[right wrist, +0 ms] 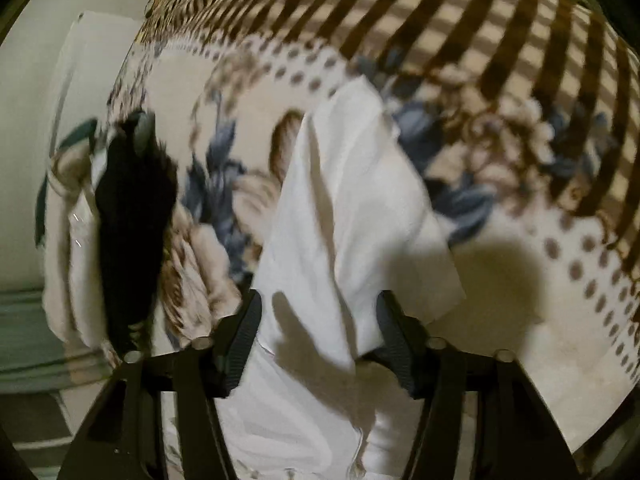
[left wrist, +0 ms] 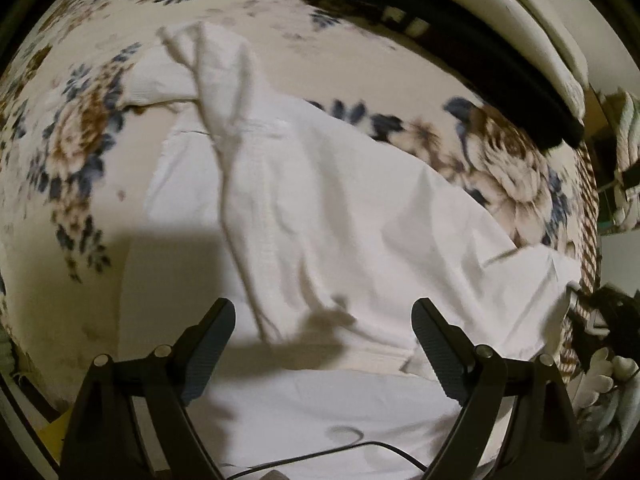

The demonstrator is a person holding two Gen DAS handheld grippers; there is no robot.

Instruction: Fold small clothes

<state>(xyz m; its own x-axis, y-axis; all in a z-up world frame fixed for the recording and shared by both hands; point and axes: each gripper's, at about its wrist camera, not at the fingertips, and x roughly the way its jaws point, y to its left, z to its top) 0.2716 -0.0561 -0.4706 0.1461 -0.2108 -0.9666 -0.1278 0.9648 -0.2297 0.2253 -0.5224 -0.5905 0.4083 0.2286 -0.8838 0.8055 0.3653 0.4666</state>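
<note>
A white garment [left wrist: 320, 208] lies spread and wrinkled on a floral blanket [left wrist: 80, 128], one sleeve folded across its upper part. My left gripper [left wrist: 323, 320] is open above the garment's near edge, holding nothing. In the right wrist view the white garment [right wrist: 340, 216] rises in a fold between the fingers of my right gripper [right wrist: 318, 328], which is open around the cloth; I cannot tell if the pads touch it.
A black garment [left wrist: 460, 52] lies at the blanket's far edge beside white bedding [left wrist: 532, 20]; it also shows in the right wrist view [right wrist: 132, 220]. The blanket has a brown checked border [right wrist: 480, 20]. A thin black cable [left wrist: 360, 448] crosses near the left gripper.
</note>
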